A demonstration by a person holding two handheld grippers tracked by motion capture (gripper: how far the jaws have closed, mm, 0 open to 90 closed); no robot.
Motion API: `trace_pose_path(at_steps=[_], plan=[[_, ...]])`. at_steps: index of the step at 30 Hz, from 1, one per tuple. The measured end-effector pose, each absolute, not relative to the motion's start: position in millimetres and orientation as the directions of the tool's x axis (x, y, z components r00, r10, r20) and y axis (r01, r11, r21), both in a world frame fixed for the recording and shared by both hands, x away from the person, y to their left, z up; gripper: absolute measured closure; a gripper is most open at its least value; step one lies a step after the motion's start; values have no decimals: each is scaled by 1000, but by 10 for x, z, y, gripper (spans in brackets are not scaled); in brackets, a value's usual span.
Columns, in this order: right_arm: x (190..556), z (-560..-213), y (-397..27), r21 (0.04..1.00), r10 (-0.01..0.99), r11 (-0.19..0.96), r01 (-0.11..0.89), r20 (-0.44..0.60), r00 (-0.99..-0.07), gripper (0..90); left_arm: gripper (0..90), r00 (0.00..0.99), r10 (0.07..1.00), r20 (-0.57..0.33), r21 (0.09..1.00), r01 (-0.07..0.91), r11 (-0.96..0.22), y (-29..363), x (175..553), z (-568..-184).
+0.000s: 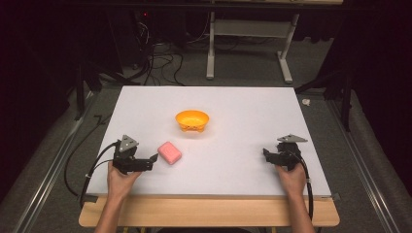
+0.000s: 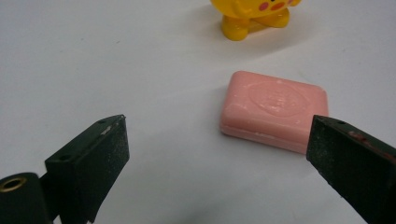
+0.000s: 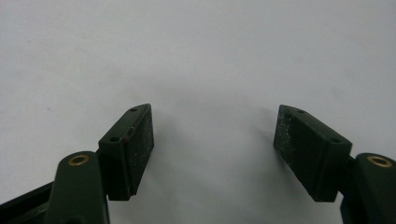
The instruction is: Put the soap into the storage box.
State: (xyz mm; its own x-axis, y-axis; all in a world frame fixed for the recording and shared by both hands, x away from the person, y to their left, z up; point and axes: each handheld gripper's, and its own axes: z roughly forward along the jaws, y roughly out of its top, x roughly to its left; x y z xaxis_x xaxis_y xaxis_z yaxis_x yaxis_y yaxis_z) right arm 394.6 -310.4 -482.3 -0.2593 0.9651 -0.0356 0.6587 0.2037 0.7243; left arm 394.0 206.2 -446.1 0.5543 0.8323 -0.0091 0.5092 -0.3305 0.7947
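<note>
A pink bar of soap (image 1: 169,153) (image 2: 273,110) lies flat on the white table top (image 1: 233,126), left of centre near the front. Behind it stands a small orange-yellow bowl (image 1: 192,120) on little feet (image 2: 252,16). My left gripper (image 1: 154,160) (image 2: 218,140) is open just left of the soap, which lies a little ahead of its jaws and toward the right one. My right gripper (image 1: 266,154) (image 3: 214,135) is open at the front right, low over bare table, with nothing between its jaws.
The white top sits on a wooden table whose front edge (image 1: 209,213) shows below my hands. Cables (image 1: 160,58) and a metal stand (image 1: 248,43) are on the floor beyond the far edge. Dark frames flank both sides.
</note>
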Motion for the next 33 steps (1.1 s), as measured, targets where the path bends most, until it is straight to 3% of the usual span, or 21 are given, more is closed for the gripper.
trace_pose_path(at_steps=[33], plan=[[3945,-4823,-3105,724,965,203,659,-34,-260,293,5,648,762,19,705,531,-470,1403,4257,-4670]])
